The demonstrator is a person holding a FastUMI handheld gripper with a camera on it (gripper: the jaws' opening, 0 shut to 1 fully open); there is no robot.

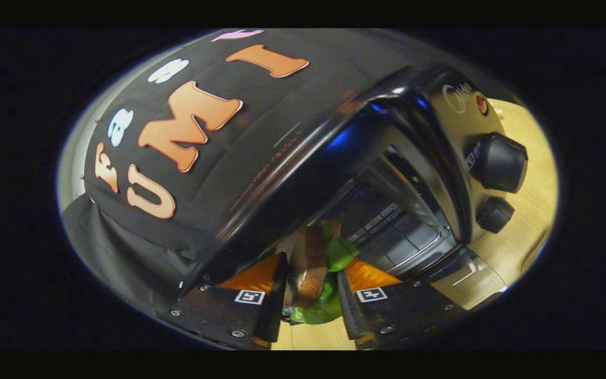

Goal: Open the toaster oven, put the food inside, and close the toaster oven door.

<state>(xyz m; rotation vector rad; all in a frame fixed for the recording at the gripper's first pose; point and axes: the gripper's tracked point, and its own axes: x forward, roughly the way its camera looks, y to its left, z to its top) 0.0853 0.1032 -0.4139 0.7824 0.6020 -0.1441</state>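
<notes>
My gripper [311,281] is shut on a toy sandwich [311,263], brown bread with green lettuce poking out, held between both fingers. Just ahead stands the black toaster oven [387,121], seen tilted. Its door [466,279] hangs open and down beyond my right finger. The sandwich sits at the mouth of the oven cavity [392,221], where the wire rack and shiny tray show. Two black knobs [500,163] are on the oven's control panel at the far side.
The oven rests on a light wooden table [529,210], which also shows below the sandwich between my fingers. The oven's glossy top edge hangs close over the fingers. Black booth cloth stands behind the oven.
</notes>
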